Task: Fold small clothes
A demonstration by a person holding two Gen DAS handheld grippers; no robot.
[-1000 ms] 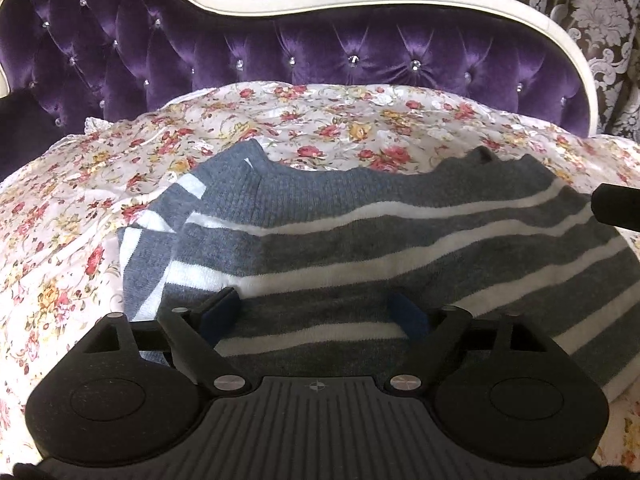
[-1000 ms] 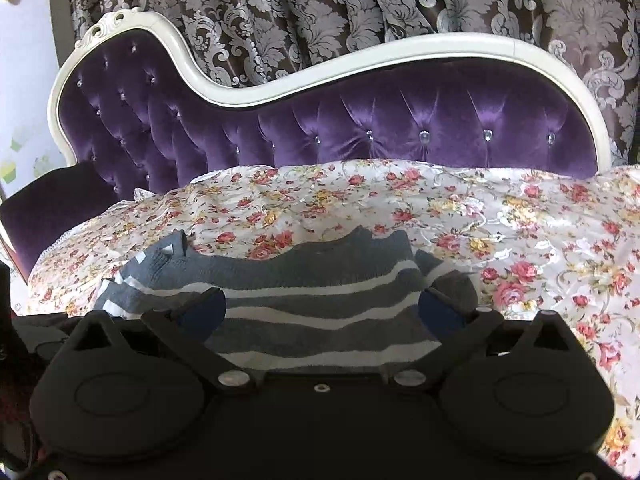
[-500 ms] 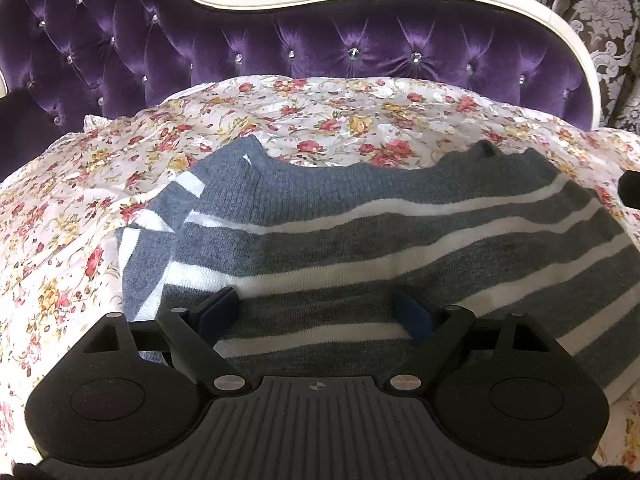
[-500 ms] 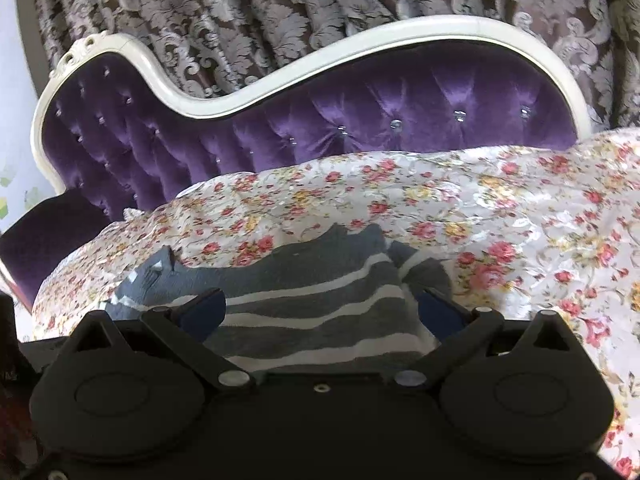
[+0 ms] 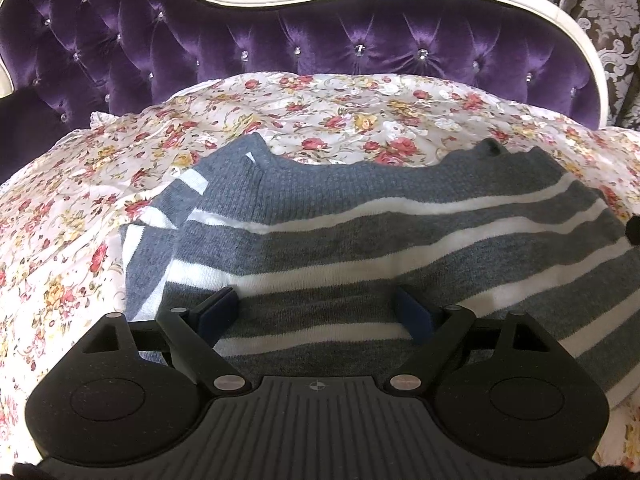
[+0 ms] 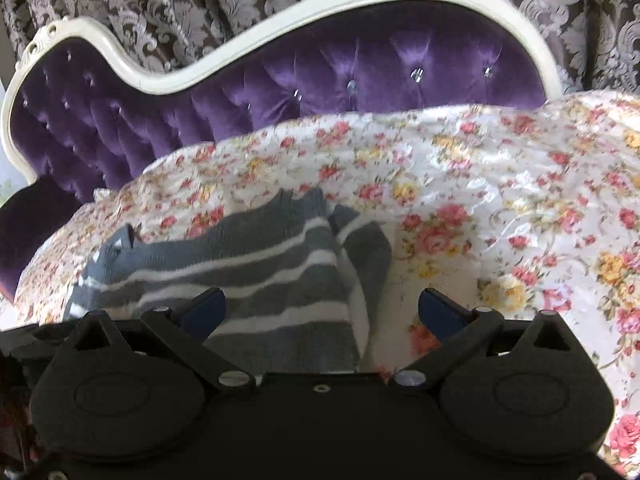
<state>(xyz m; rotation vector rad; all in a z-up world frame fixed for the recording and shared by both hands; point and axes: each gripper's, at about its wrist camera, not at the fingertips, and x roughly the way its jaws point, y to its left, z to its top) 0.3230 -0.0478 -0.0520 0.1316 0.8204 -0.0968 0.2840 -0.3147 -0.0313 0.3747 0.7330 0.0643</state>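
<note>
A grey sweater with white stripes (image 5: 392,232) lies spread on the floral cloth, its left sleeve folded in at the left edge. My left gripper (image 5: 316,308) is open and empty, low over the sweater's near part. In the right wrist view the sweater (image 6: 256,268) lies to the left, with its right sleeve bunched at its right edge. My right gripper (image 6: 320,304) is open and empty over the sweater's right edge and the cloth beside it. A dark bit of the right gripper shows at the right edge of the left wrist view (image 5: 634,232).
A floral sheet (image 5: 352,116) covers the seat of a purple tufted sofa (image 5: 280,40) with a white curved frame (image 6: 280,36). Patterned curtains (image 6: 200,8) hang behind. The sheet stretches to the right of the sweater (image 6: 540,220).
My right gripper has swung to the right, so the sweater has shifted left in its view. My left gripper has hardly moved. The right gripper has drawn back toward the edge of the left view.
</note>
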